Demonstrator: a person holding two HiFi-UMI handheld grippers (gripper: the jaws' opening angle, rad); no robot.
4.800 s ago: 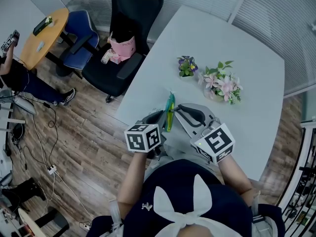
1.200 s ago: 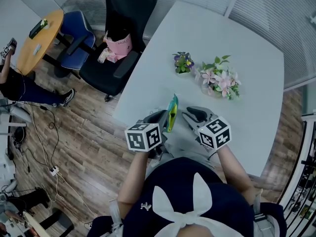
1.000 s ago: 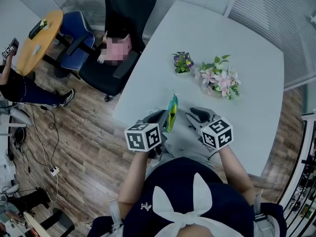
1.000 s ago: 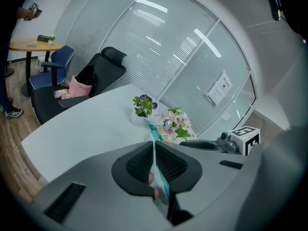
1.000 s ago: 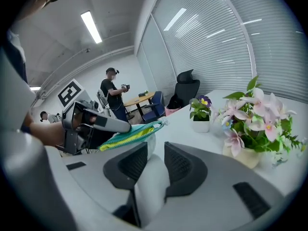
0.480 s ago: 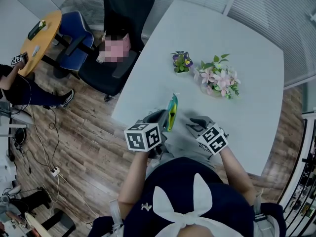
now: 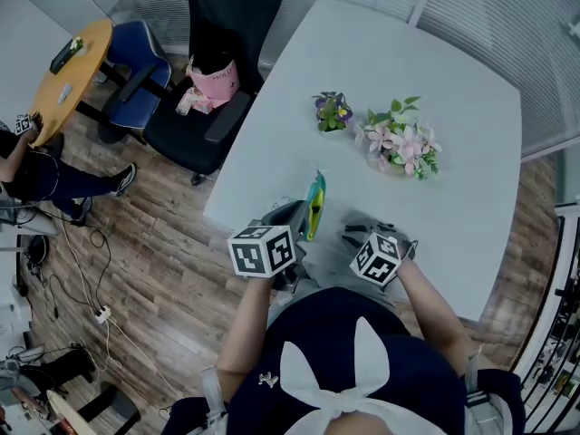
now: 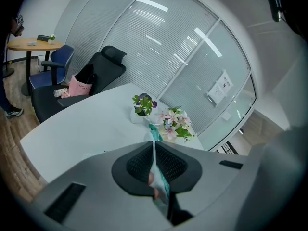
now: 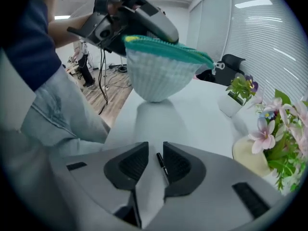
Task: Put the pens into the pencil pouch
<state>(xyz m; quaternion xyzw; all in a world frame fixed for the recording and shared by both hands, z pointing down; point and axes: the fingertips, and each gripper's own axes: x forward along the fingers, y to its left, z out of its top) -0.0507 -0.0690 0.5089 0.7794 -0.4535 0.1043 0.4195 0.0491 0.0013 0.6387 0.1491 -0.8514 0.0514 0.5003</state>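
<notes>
Near the table [image 7: 435, 107] edge, the left tool [image 8: 154, 146] is clamped on the pencil pouch [image 9: 159, 73] rim and holds it raised, evidently to receive pens. The right tool [image 9: 150, 150], jaws part-open and just been closing, straddles a black pen [image 9: 162, 165] lying on the table, not yet gripped. Pouch: white mesh, teal zip band.

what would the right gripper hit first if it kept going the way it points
Probably the black pen on the table, between the jaws of the right gripper, which have just been closing; depth is unclear.
</notes>
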